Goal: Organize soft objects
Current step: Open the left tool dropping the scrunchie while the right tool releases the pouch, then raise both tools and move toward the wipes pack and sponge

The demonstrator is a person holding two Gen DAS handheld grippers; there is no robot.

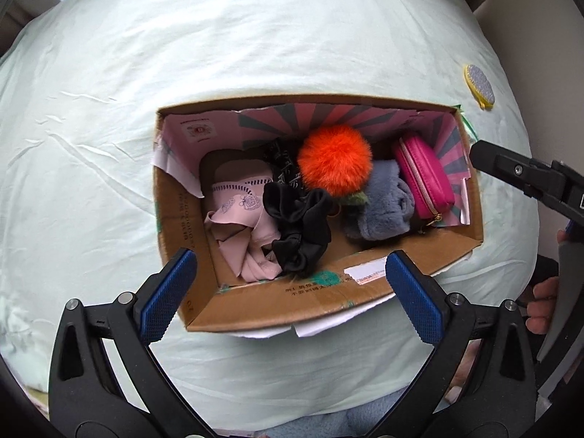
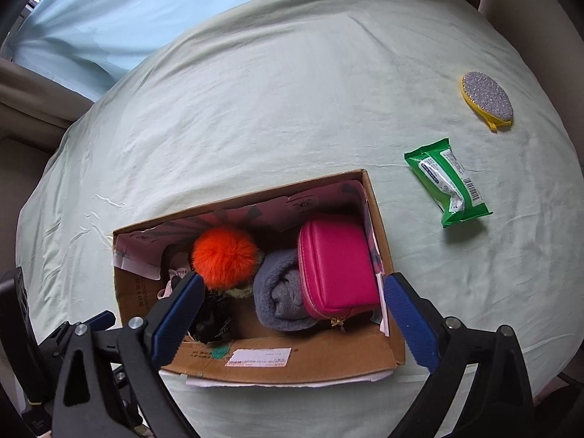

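Note:
An open cardboard box [image 1: 383, 288] [image 2: 321, 359] sits on a pale green sheet. It holds an orange pompom [image 1: 334, 160] [image 2: 224, 257], a black scrunchie [image 1: 299, 226], a pink cloth [image 1: 241, 219], a grey fleece roll [image 1: 383, 200] [image 2: 277, 299] and a magenta zip pouch [image 1: 425, 179] [image 2: 337, 262]. My left gripper [image 1: 292, 295] is open and empty above the box's near wall. My right gripper [image 2: 292, 314] is open and empty above the box, and part of it shows at the right of the left wrist view [image 1: 525, 171].
A green wipes packet [image 2: 447, 180] lies on the sheet to the right of the box. A grey oval pad with a yellow rim [image 2: 487, 100] [image 1: 480, 85] lies farther right. A light blue curtain [image 2: 127, 7] hangs beyond the bed's far edge.

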